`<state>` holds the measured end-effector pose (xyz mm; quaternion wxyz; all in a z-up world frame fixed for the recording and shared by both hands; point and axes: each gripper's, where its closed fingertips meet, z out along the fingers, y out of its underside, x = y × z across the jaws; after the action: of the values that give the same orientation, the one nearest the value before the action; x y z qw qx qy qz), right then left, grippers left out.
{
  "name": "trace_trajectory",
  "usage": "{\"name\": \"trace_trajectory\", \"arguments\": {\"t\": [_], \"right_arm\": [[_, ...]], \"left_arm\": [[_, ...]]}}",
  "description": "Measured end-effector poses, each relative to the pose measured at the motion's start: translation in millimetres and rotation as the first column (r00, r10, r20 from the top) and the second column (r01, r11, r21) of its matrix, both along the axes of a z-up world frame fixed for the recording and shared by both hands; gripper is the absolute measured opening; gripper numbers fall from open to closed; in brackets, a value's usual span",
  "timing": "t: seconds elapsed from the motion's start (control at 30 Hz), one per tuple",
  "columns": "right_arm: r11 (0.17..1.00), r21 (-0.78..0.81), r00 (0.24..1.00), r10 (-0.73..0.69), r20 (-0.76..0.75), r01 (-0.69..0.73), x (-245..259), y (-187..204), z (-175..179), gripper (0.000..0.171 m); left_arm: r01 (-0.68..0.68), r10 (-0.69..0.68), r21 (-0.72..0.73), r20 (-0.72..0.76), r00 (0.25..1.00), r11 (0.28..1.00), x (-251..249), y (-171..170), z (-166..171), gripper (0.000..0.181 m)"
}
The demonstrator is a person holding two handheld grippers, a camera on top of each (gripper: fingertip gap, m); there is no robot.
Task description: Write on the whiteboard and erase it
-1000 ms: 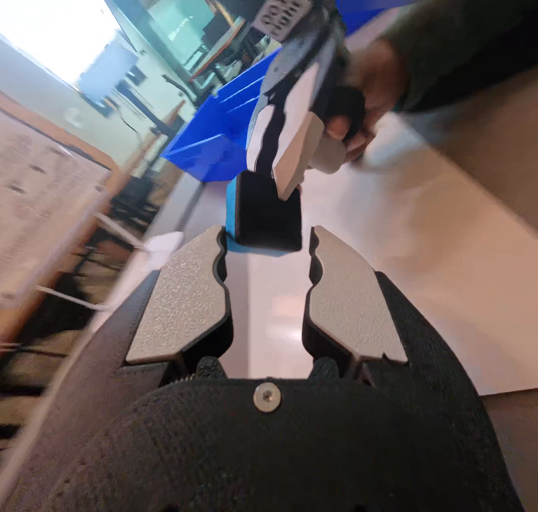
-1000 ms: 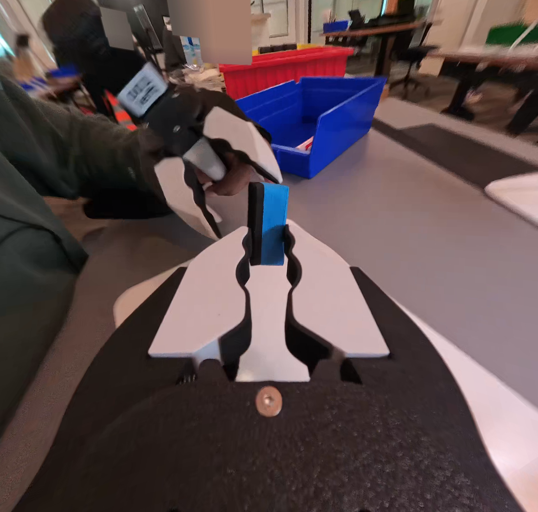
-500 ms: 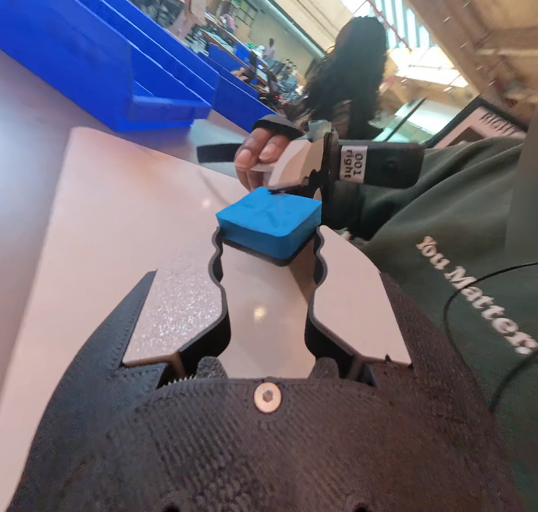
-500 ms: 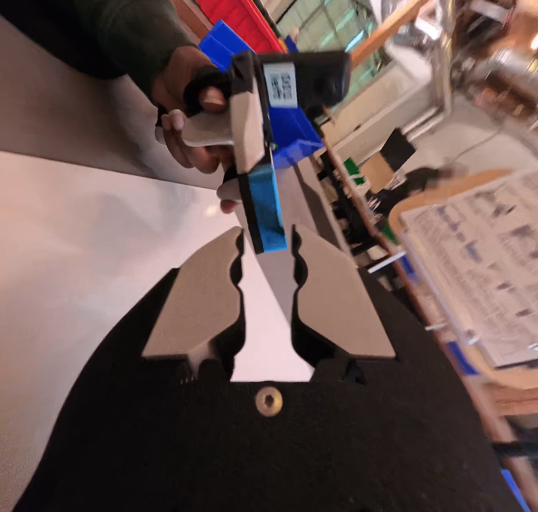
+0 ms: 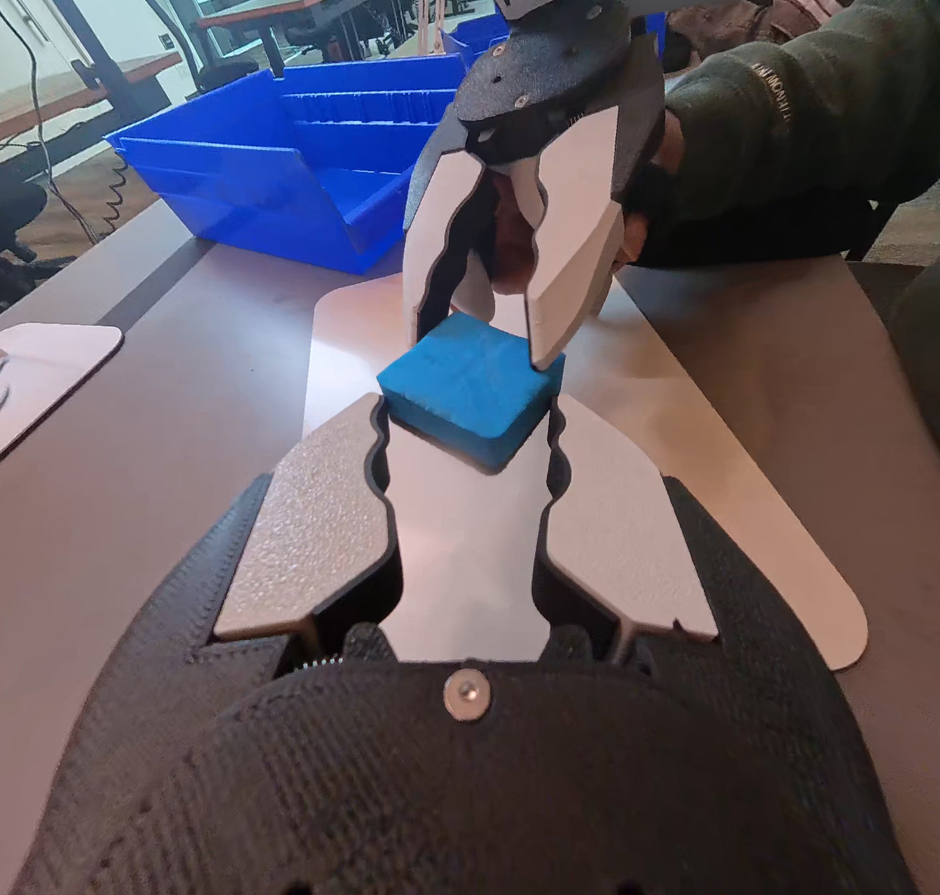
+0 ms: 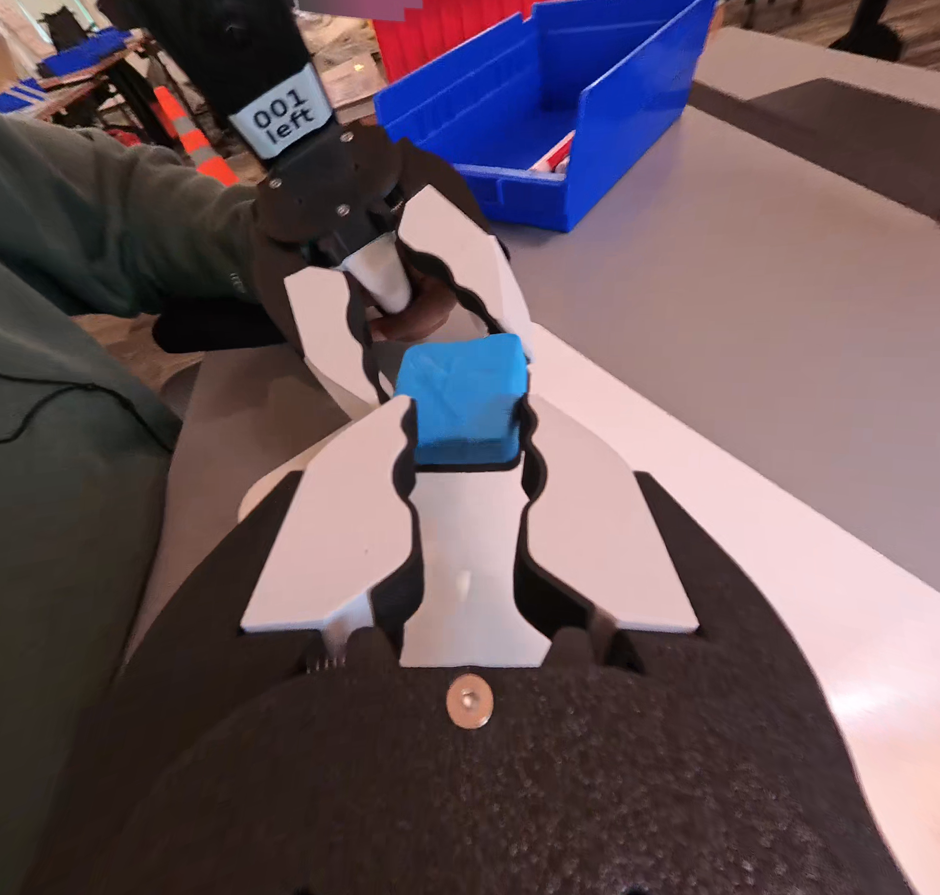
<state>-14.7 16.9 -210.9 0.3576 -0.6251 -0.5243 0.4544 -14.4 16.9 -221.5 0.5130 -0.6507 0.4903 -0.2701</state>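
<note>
We see the blue eraser (image 6: pixel 465 397) lying flat on the whiteboard (image 6: pixel 661 474), which rests on the grey worktop (image 6: pixel 737 270). The right gripper (image 6: pixel 465 415) has its jaws pressed on both sides of the eraser. The left gripper (image 5: pixel 465 410) meets it from the opposite side, jaws partly open around one corner; whether they touch it, we cannot tell. At 1 o'clock stands a blue bin (image 6: pixel 620 107).
</note>
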Motion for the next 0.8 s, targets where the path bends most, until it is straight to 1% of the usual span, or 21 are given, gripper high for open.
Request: {"name": "trace_trajectory", "arguments": {"t": [0.07,0.1,0.13,0.17,0.2,0.23,0.3,0.37,0.43,0.5,0.57,0.67,0.77,0.8], "right_arm": [[0.998,0.027,0.998,-0.055,-0.02,0.056,1.5,15.1,4.1,0.026],[0.995,0.03,0.995,-0.091,-0.028,0.092,3.6,26.5,6.7,0.021],[0.993,0.022,0.993,-0.116,-0.035,0.117,5.5,37.1,9.3,0.021],[0.992,0.005,0.992,-0.122,-0.037,0.123,5.6,43.8,11.0,0.034],[0.994,-0.016,0.994,-0.109,-0.025,0.109,3.5,45.3,10.3,0.043],[0.995,-0.029,0.996,-0.092,0.003,0.092,0.1,44.7,6.6,0.047],[0.991,0.037,0.988,-0.135,0.082,0.132,-3.9,53.2,-7.3,0.055],[0.977,0.121,0.965,-0.196,0.176,0.177,-0.9,63.3,-22.8,0.063],[0.974,0.132,0.948,-0.213,0.238,0.185,0.8,65.1,-32.2,0.068],[0.974,0.14,0.936,-0.211,0.28,0.177,-2.8,64.4,-38.3,0.072],[0.966,0.226,0.928,-0.198,0.315,0.129,-12.0,61.3,-43.2,0.073],[0.941,0.337,0.926,-0.151,0.346,0.027,-30.8,50.9,-47.4,0.07],[0.941,0.335,0.92,-0.085,0.382,-0.052,-43.1,46.4,-57.1,0.071],[0.938,0.339,0.915,-0.074,0.396,-0.071,-46.2,47.2,-61.5,0.066]], "left_arm": [[-0.038,0.038,0.001,-0.013,0.999,0.999,-1.9,6.3,-1.8,0.059],[-0.083,0.083,-0.016,-0.026,0.996,0.996,-6.4,13.3,-4.6,0.054],[-0.134,0.133,-0.036,-0.029,0.991,0.99,-13.3,21.6,-6.5,0.045],[-0.148,0.148,-0.057,-0.005,0.989,0.987,-18.0,25.9,-4.9,0.032],[-0.138,0.141,-0.082,0.03,0.99,0.987,-20.1,27.7,-1.8,0.022],[-0.153,0.159,-0.106,0.047,0.986,0.983,-23.3,32.5,-1.1,0.019],[-0.187,0.19,-0.133,0.005,0.982,0.973,-29.8,40.5,-8.8,0.021],[-0.213,0.211,-0.12,-0.027,0.977,0.97,-36.0,43.0,-12.5,0.022],[-0.253,0.249,-0.103,-0.055,0.967,0.962,-45.9,46.0,-13.4,0.022],[-0.279,0.272,-0.091,-0.083,0.959,0.956,-56.2,49.3,-15.7,0.026],[-0.304,0.296,-0.085,-0.101,0.95,0.949,-66.1,53.9,-16.5,0.029],[-0.296,0.28,-0.146,-0.119,0.953,0.944,-74.7,54.0,-19.4,0.036],[-0.249,0.22,-0.204,-0.155,0.963,0.947,-77.1,48.2,-31.7,0.045],[-0.249,0.218,-0.205,-0.162,0.963,0.947,-77.9,48.9,-34.8,0.045]]}}
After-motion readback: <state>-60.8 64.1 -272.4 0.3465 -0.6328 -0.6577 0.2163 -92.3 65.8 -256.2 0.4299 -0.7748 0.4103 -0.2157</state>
